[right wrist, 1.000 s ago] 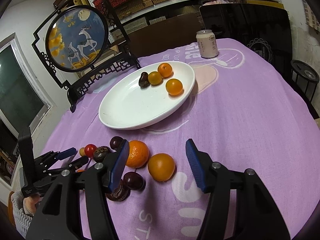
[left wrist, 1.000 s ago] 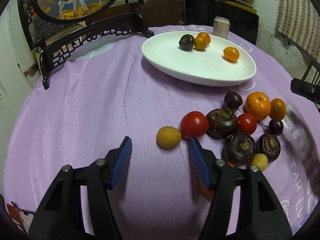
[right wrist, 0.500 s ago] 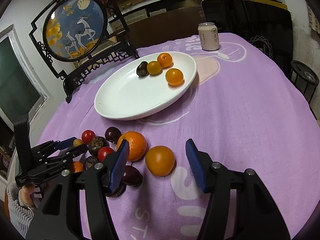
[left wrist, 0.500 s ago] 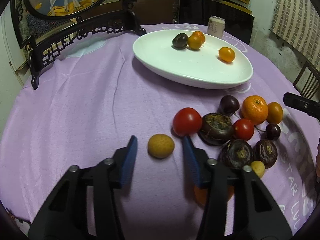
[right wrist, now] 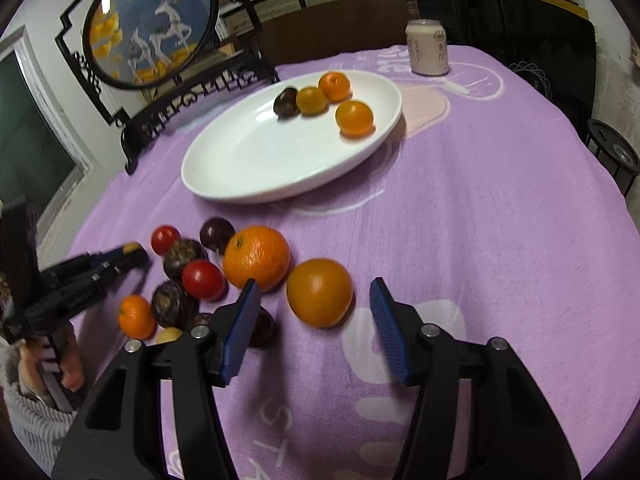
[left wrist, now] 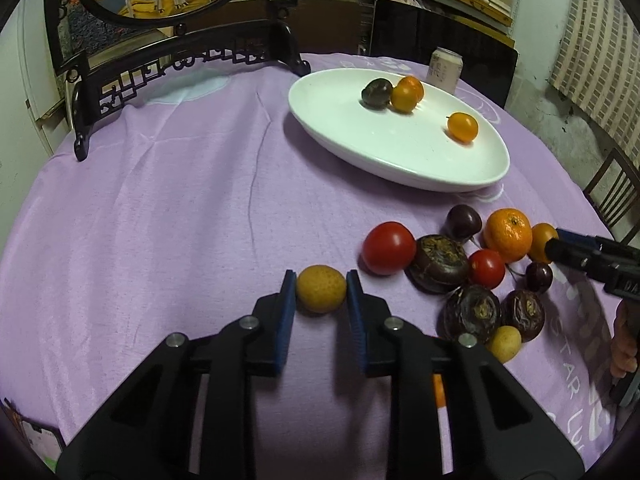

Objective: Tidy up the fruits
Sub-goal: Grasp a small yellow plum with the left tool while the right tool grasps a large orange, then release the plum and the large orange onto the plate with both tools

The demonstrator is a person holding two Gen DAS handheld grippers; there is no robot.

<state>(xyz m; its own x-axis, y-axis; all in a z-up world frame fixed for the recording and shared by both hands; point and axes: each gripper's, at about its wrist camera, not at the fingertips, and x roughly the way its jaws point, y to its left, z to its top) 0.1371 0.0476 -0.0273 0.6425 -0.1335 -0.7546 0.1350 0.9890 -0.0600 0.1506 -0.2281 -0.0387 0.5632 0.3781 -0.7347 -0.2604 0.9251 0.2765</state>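
My left gripper [left wrist: 321,278] is shut on a small yellow fruit [left wrist: 321,289] resting on the purple cloth, one blue pad on each side of it. My right gripper [right wrist: 314,290] is open around a smooth orange fruit [right wrist: 319,292] without touching it. A white oval plate [left wrist: 404,160] holds a dark fruit and three orange ones; it also shows in the right wrist view [right wrist: 256,168]. A pile of loose fruit lies near both grippers: a red tomato [left wrist: 389,247], a mandarin [right wrist: 256,258], dark brown fruits [left wrist: 442,263].
A drink can [right wrist: 427,53] stands behind the plate. A black carved stand with a round deer picture [right wrist: 148,24] is at the back left. The left gripper appears in the right wrist view [right wrist: 120,258], and the right gripper's tip in the left wrist view [left wrist: 576,254].
My left gripper moved forward and closed its pads on the yellow fruit. My right gripper advanced until the smooth orange fruit sits between its open fingers.
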